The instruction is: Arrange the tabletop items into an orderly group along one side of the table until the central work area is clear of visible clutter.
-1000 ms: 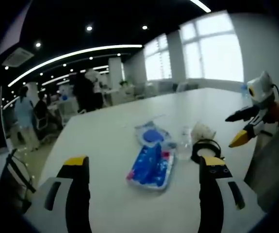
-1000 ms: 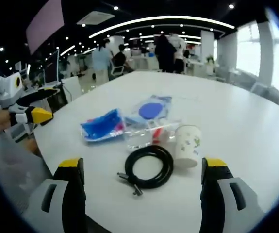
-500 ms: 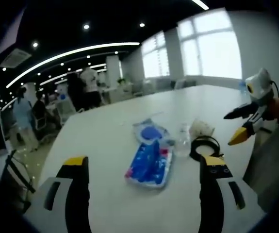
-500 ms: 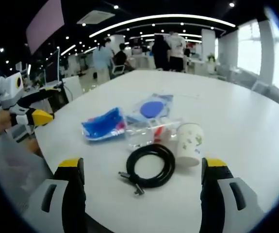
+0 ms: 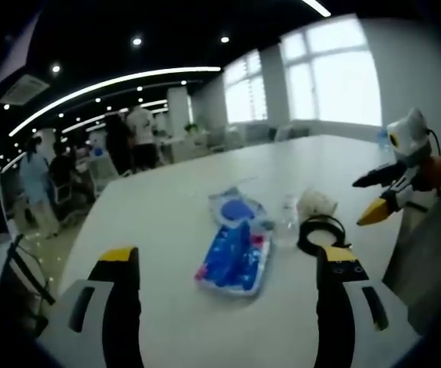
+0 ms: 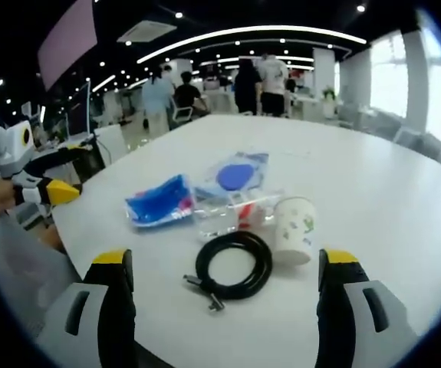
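- Left gripper view: my left gripper hangs over the near edge of the table with its jaws wide apart and nothing between them.
- The items sit in a loose cluster in the middle of the table, well in from every edge: a blue pack nearest me, a clear pouch with a blue disc just behind it, a bottle lying beside them, then the cable and the cup toward the right edge.
- The right gripper comes in from the right, off the table edge, its jaws apart and empty.
- Right gripper view: my right gripper is also spread wide over the near edge, holding nothing.
- The cable lies closest, coiled; the cup stands upright just beside it, and the bottle lies just behind both.
- The blue pack and pouch lie farther in; the left gripper hovers off the left edge.
- I judge the tidying not yet begun: nothing is lined up along a side, the centre is cluttered, and all five items are left to move.
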`<control>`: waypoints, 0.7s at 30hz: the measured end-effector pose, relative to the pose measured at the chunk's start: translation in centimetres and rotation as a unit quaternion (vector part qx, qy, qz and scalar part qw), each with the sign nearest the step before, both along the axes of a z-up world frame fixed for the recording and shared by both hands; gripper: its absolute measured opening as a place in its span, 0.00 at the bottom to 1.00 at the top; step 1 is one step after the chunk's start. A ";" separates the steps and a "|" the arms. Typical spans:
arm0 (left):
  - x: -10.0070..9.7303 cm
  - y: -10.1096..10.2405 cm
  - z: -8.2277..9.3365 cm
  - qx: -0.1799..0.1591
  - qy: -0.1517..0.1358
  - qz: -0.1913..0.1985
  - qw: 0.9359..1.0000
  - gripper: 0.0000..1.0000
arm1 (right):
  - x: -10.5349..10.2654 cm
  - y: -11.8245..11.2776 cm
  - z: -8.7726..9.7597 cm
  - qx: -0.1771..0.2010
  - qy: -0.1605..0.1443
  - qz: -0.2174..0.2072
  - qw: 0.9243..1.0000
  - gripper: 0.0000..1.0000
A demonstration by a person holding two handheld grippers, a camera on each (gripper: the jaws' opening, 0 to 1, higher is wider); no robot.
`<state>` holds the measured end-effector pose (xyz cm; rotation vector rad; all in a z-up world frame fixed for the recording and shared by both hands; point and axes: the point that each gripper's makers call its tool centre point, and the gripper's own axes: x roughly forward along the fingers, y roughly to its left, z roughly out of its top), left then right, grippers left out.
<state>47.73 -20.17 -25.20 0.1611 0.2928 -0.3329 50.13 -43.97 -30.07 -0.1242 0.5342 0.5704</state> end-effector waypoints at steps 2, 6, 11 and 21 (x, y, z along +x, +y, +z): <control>0.0 0.0 -0.1 0.001 0.002 -0.001 1.000 0.92 | 0.0 0.0 0.0 0.001 0.000 0.000 1.000 0.99; 0.0 0.2 -0.2 0.002 0.005 0.003 1.000 0.92 | 0.0 0.1 0.0 -0.001 -0.001 0.002 1.000 0.99; 0.0 0.2 -0.3 -0.007 0.010 0.002 1.000 0.91 | -0.1 0.2 -0.2 -0.002 0.003 0.003 1.000 0.99; 0.1 0.0 -0.4 -0.002 0.013 -0.002 1.000 0.91 | -0.1 0.3 -0.1 0.002 0.003 0.005 1.000 0.98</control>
